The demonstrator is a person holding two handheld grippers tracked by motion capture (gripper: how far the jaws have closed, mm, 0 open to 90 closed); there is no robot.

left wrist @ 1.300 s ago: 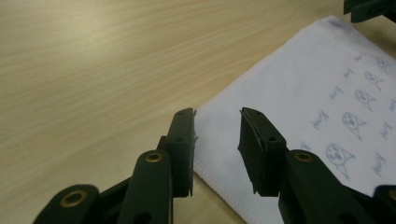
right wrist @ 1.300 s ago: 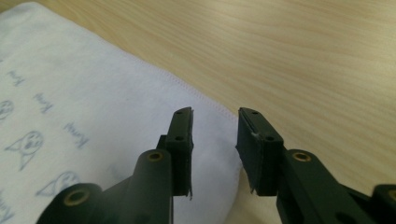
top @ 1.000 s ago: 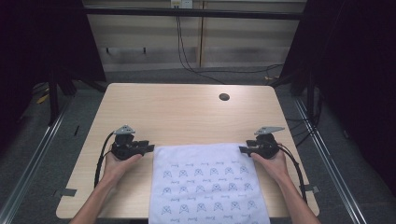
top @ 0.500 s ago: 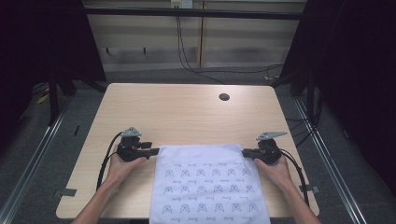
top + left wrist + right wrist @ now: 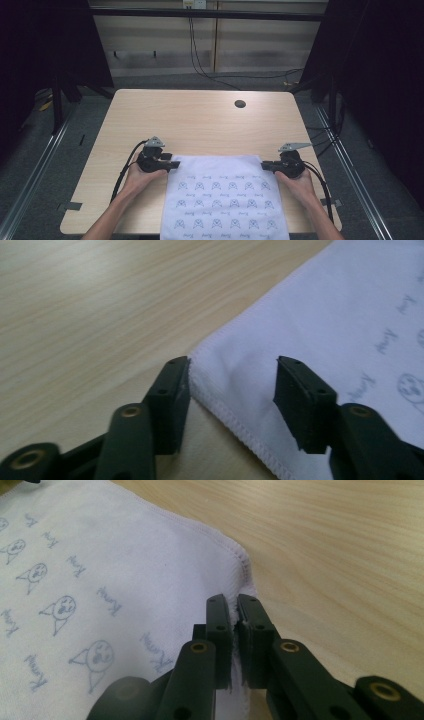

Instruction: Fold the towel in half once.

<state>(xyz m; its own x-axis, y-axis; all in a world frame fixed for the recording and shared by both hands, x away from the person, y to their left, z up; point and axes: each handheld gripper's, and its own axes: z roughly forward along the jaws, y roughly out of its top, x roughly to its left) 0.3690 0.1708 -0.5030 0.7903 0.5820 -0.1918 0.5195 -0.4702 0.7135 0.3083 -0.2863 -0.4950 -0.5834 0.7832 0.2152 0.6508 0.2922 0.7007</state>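
So over on the left, the left gripper [image 5: 172,164] sits at the far left corner of the white cloth [image 5: 225,197], held in the person's left hand [image 5: 140,175], with its black cable [image 5: 125,167] looping back toward the near edge. In the left gripper view its jaws stand wide apart, one on the bare wood right by the stitched hem, the other over the fabric, with the corner of the cloth [image 5: 310,330] lying flat between them, so it's got hold of nothing. The cloth itself is spread on the near half of the light wooden table [image 5: 200,120], roughly centred, printed with rows of little blue doodle faces and scribbly words, and its near end runs off the bottom of the high view. Further back, right of centre, there's a small dark round hole [image 5: 240,104] in the tabletop. On the right, the right gripper [image 5: 264,164] is at the cloth's far right corner, held by the right hand [image 5: 297,182]. In the right gripper view its jaws are closed almost completely, pinching the hemmed edge of the cloth [image 5: 100,580] between them.
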